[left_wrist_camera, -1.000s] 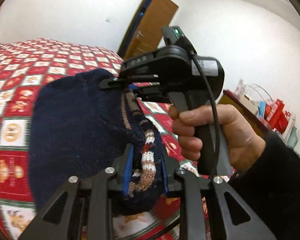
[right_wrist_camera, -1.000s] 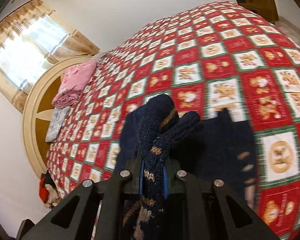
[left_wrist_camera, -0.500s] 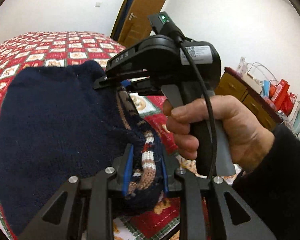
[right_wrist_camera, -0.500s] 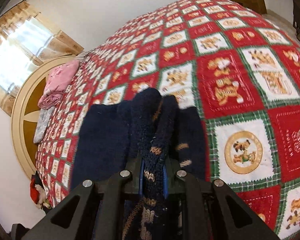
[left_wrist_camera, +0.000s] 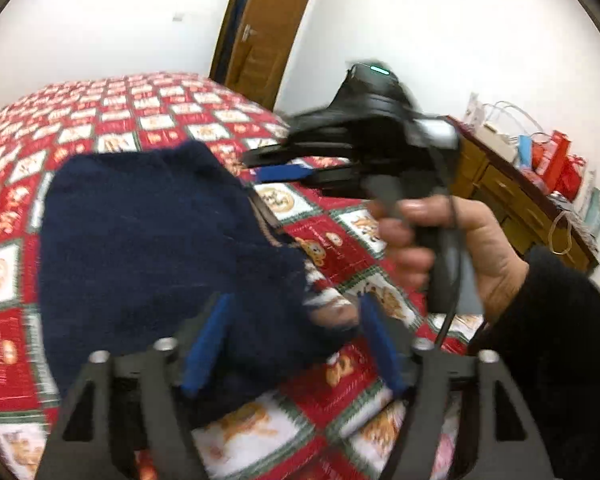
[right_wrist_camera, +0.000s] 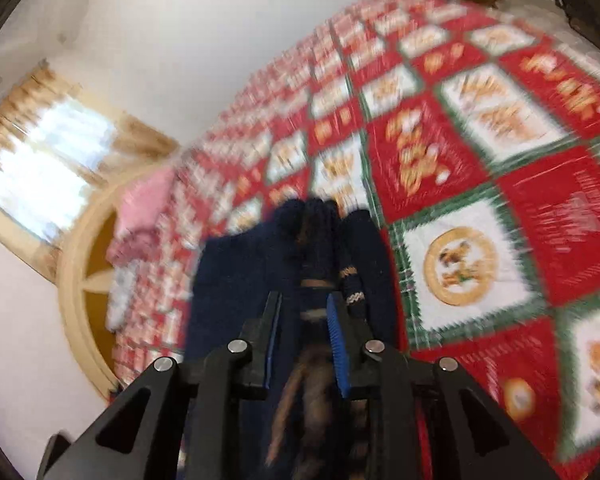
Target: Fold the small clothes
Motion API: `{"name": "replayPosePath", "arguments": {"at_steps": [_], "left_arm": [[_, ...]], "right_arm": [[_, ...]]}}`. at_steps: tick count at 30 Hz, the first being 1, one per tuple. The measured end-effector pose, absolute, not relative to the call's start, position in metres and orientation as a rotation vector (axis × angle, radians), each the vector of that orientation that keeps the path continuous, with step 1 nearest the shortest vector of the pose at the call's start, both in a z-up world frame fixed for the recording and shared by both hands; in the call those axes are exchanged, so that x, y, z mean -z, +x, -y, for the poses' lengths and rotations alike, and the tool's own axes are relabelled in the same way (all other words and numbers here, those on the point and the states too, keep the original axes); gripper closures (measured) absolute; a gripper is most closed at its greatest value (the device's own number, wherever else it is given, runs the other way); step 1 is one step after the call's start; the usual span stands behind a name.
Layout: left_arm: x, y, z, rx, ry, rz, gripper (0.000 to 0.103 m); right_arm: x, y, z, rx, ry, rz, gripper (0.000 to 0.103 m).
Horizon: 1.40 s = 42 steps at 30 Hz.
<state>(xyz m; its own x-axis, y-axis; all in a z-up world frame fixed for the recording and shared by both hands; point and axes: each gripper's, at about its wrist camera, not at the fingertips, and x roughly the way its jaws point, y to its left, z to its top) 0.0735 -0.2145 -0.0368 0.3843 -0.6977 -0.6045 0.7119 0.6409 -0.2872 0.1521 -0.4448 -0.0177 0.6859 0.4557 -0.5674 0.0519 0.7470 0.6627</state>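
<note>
A small navy knit sweater (left_wrist_camera: 140,248) with a brown and white patterned band lies folded on the red patchwork bedspread (left_wrist_camera: 332,248). My left gripper (left_wrist_camera: 296,320) is open, its blue pads wide apart over the sweater's near edge. My right gripper (left_wrist_camera: 284,164) shows in the left wrist view, open and lifted just past the sweater's far right corner. In the right wrist view my right gripper (right_wrist_camera: 304,320) has its pads apart with the sweater (right_wrist_camera: 236,280) lying below them. Both views are blurred by motion.
A wooden door (left_wrist_camera: 260,32) stands behind the bed. A wooden dresser (left_wrist_camera: 512,200) with bags and boxes is at the right. Folded pink clothes (right_wrist_camera: 140,216) lie by the round headboard (right_wrist_camera: 80,288) under a curtained window (right_wrist_camera: 40,168).
Both grippers were shut on the sweater's patterned edge. Both have now opened and let it go. The sweater has dropped flat onto the bedspread, and the right gripper has pulled away.
</note>
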Motion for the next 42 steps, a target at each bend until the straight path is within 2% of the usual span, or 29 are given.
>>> {"name": "replayPosePath", "arguments": {"at_steps": [3,5,6,7,9,18,20,21,25,29,33,42], "left_arm": [[0.021,0.068,0.173,0.878,-0.031,-0.705,0.012],[0.018,0.073,0.154,0.833,-0.071,-0.696,0.009],[0.018,0.077,0.144,0.789,-0.086,-0.702,0.009],[0.02,0.082,0.141,0.75,-0.085,-0.715,0.009],[0.025,0.093,0.136,0.675,-0.066,-0.749,0.009],[0.062,0.097,0.147,0.505,0.067,-0.898,0.009],[0.067,0.095,0.151,0.474,0.116,-0.902,0.009],[0.069,0.094,0.153,0.465,0.133,-0.905,0.009],[0.07,0.091,0.155,0.449,0.156,-0.897,0.009],[0.071,0.094,0.157,0.431,0.188,-0.884,0.009],[0.074,0.098,0.154,0.43,0.186,-0.891,0.009],[0.072,0.1,0.144,0.457,0.17,-0.909,0.009]], "right_arm": [[-0.021,0.103,0.45,-0.227,0.66,-0.704,0.079],[-0.04,0.067,0.437,-0.226,0.585,-0.677,0.078],[-0.042,0.056,0.427,-0.226,0.554,-0.684,0.07],[-0.039,0.046,0.414,-0.226,0.526,-0.699,0.055],[-0.025,0.03,0.386,-0.199,0.463,-0.75,0.045],[0.028,0.034,0.319,-0.056,0.179,-0.78,0.045],[0.041,0.046,0.314,0.009,0.093,-0.819,0.054],[0.045,0.05,0.314,0.031,0.07,-0.841,0.071],[0.065,0.048,0.324,0.1,0.076,-0.874,0.079],[0.076,0.04,0.341,0.108,0.229,-0.876,0.08],[0.08,0.03,0.335,0.115,0.227,-0.86,0.08],[0.06,0.021,0.358,0.034,0.417,-0.86,0.078]]}}
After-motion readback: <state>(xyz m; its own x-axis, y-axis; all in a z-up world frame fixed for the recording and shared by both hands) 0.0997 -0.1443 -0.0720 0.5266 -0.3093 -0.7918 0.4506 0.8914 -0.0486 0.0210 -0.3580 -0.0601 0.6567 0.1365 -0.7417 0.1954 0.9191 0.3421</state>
